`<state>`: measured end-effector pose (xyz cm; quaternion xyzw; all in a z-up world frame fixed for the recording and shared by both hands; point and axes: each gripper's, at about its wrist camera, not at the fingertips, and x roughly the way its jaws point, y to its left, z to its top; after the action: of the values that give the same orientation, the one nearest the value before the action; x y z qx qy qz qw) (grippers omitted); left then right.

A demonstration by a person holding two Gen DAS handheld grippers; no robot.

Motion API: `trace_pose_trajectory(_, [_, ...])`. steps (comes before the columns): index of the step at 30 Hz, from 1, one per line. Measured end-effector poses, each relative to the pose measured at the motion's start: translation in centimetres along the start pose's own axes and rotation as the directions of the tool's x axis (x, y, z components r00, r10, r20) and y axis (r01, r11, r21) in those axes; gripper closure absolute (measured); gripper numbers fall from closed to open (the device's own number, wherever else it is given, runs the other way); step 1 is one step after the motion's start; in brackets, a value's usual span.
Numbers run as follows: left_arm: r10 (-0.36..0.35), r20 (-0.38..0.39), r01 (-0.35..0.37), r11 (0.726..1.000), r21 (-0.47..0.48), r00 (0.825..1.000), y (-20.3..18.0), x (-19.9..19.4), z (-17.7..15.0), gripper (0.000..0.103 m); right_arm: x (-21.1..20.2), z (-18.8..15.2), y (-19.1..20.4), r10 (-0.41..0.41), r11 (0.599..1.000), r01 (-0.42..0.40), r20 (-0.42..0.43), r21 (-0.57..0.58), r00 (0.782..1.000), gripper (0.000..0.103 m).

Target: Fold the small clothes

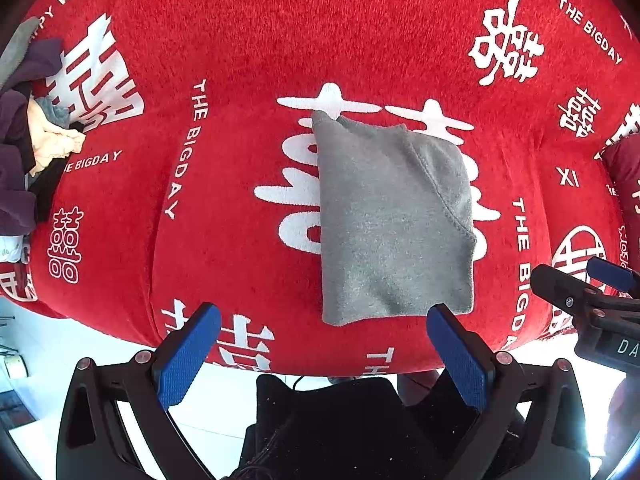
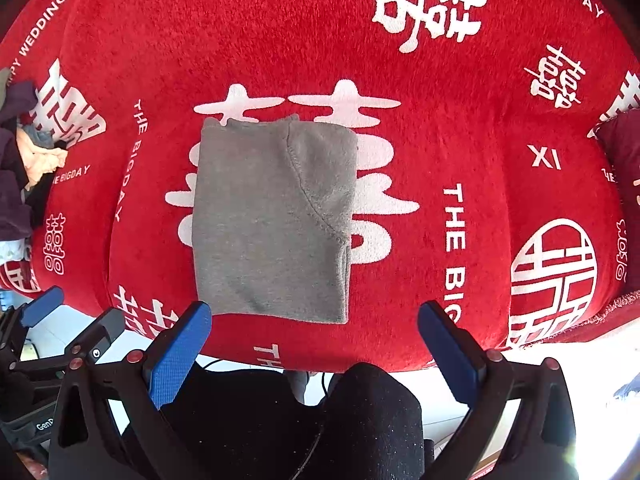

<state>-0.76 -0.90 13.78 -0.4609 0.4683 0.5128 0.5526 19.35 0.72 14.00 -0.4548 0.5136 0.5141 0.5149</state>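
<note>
folded grey garment [image 2: 272, 220] flat on red cloth [image 2: 280, 40], clothes pile [image 1: 28, 128] far left

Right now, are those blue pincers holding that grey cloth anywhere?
No, nothing is held. The left gripper and right gripper are both open, empty, hovering near the folded grey garment, which lies on the red blanket.

Domestic room, likely a home. Evidence: red plush cover printed with white wedding characters [image 1: 248, 40] over a soft rounded surface; heap of mixed purple, cream and blue clothes [image 1: 28, 128] at left; pale floor [image 1: 224, 396] below.
</note>
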Motion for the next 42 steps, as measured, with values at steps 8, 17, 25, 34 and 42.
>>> trace_pose_trajectory(8, [0.004, 0.004, -0.004, 1.000, 0.003, 1.000, 0.18, -0.16, 0.12, 0.000, -0.05, 0.00, 0.36, -0.013, 1.000, 0.013, 0.000, -0.012, 1.000, 0.000])
trace_pose_trajectory(17, [0.005, 0.006, -0.005, 1.000, 0.000, 1.000, 0.20, -0.25, 0.03, 0.000, -0.12, 0.13, 0.34, -0.020, 1.000, 0.020, 0.000, -0.015, 1.000, 0.000])
trace_pose_trajectory(25, [0.007, 0.009, -0.007, 1.000, 0.001, 1.000, 0.17, -0.39, 0.04, 0.000, -0.23, 0.25, 0.40, -0.021, 1.000, 0.021, 0.002, -0.018, 1.000, 0.000])
trace_pose_trajectory(34, [0.005, 0.008, -0.005, 1.000, -0.002, 1.000, 0.19, -0.37, 0.04, 0.000, -0.20, 0.23, 0.54, -0.025, 1.000, 0.024, -0.002, -0.018, 1.000, 0.000])
trace_pose_trajectory(42, [0.006, 0.008, -0.006, 1.000, 0.002, 1.000, 0.23, -0.34, 0.05, 0.000, -0.14, 0.22, 0.43, -0.029, 0.999, 0.029, 0.000, -0.018, 1.000, 0.000])
